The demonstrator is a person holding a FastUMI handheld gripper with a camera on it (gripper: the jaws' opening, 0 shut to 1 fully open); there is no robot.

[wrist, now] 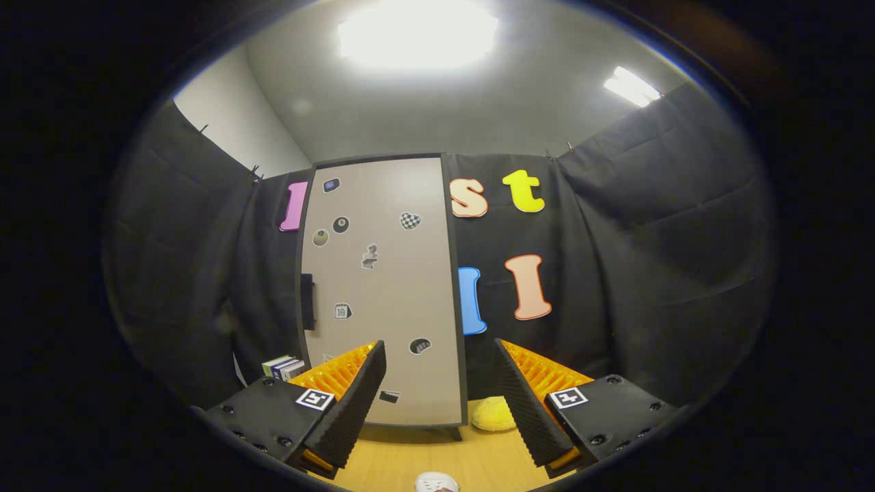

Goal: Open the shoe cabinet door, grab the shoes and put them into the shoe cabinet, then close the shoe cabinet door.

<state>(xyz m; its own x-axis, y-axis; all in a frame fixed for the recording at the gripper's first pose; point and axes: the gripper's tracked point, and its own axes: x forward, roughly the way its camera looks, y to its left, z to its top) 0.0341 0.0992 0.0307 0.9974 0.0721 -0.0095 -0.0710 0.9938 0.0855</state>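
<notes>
Two black ribbed fingers of the gripper are seen spread wide apart, with nothing held between them; orange ridged backing and a square black-and-white marker are carried on each side. Straight ahead, beyond the fingertips, the shoe cabinet is stood upright on the wooden floor, its tall beige door closed and framed by a dark edge. Small stickers are scattered across the door's face, and a dark handle is mounted on the cabinet's left edge at about mid height. A yellow rounded object, soft-looking and partly hidden by the right finger, is placed on the floor just beside the cabinet's right foot; whether it is one of the shoes cannot be told. A white object is glimpsed on the floor between the fingers, nearer than their tips and cut off, so its kind cannot be told either. A few books are stacked to the cabinet's left, just behind the left finger. Black cloth is hung around the booth, and bright ceiling lights are lit overhead.
</notes>
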